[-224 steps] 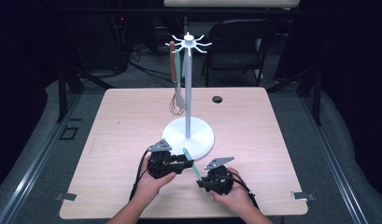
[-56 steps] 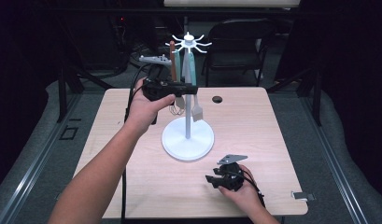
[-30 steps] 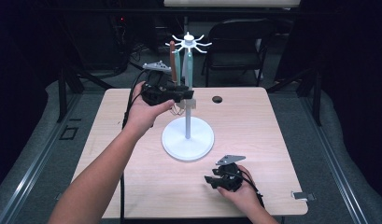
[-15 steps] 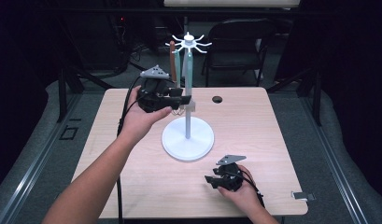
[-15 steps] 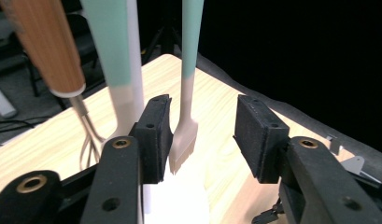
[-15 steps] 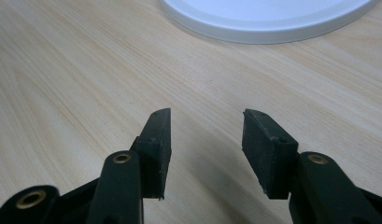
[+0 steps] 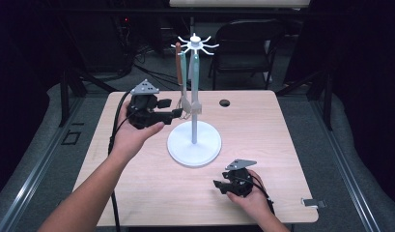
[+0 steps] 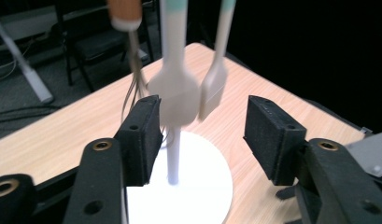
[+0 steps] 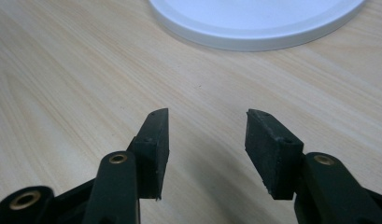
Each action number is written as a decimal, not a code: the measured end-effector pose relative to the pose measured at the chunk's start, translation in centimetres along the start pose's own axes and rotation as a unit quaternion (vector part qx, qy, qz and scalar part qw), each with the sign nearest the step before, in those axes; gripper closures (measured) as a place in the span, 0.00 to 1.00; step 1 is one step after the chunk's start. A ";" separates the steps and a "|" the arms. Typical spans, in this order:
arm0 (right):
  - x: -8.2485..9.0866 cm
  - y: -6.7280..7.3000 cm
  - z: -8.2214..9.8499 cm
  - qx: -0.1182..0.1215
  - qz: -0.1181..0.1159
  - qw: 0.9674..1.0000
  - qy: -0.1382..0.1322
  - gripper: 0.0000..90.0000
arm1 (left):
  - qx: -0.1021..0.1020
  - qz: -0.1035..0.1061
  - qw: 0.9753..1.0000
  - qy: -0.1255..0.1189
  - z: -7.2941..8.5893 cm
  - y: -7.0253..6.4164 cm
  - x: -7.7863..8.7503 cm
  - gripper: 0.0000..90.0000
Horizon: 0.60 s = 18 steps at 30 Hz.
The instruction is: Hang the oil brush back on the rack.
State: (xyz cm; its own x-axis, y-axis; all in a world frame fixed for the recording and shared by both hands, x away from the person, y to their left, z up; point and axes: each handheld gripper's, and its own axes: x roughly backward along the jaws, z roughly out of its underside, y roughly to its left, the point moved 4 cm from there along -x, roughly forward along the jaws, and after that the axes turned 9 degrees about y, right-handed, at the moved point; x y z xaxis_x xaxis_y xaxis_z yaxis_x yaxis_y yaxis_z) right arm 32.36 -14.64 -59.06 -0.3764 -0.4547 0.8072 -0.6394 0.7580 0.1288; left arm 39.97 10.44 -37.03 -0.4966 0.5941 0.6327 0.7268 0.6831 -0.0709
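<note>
A white utensil stand [image 7: 194, 144] rises from a round base at mid-table, with hooks at its top [image 7: 195, 43]. From them hang a brown-handled whisk [image 7: 178, 67] and two teal-handled white utensils [image 7: 196, 77]. My left gripper [image 7: 178, 112] is level with their lower ends, just left of the pole. Its jaws have just been opening and now stand open [image 8: 207, 130]. A white spatula head [image 8: 177, 95] hangs free just beyond the left pad [image 8: 144, 135], with a narrower one [image 8: 212, 91] beside it. My right gripper [image 7: 217, 184] rests low at the front right. Its jaws have also just been opening and stand open [image 9: 207, 140] over bare wood.
A small black round piece [image 7: 224, 103] lies on the table behind the stand. A dark chair [image 7: 248, 38] stands beyond the far edge. A metal clip [image 7: 313, 202] sits at the front right corner. The stand's base rim [image 9: 254, 23] lies just ahead of the right jaws.
The left gripper has dropped from beside the hooks down and back toward the person, and its jaws have spread. The teal-handled utensil stays hanging on the stand. The right hand has kept still.
</note>
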 end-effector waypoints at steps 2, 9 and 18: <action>0.1 -0.2 0.0 -0.004 0.001 1.000 -0.003 0.54 | 0.003 -0.003 1.000 0.005 0.9 0.2 -0.2 0.48; 0.3 -0.8 0.0 -0.013 0.007 1.000 -0.006 0.53 | 0.016 -0.004 1.000 0.022 4.5 0.6 -1.4 0.46; 0.4 -1.3 0.1 -0.011 0.015 1.000 -0.004 0.53 | 0.055 0.016 0.997 0.051 9.6 0.9 -3.9 0.46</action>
State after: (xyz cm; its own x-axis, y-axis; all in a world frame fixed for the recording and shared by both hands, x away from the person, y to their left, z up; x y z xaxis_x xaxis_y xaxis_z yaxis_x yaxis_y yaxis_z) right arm 33.00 -15.84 -58.97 -0.4011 -0.4358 0.8057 -0.6127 0.7815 0.1177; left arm 38.05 12.81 -46.99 -0.4191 0.5732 0.7041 0.6826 0.7103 -0.1718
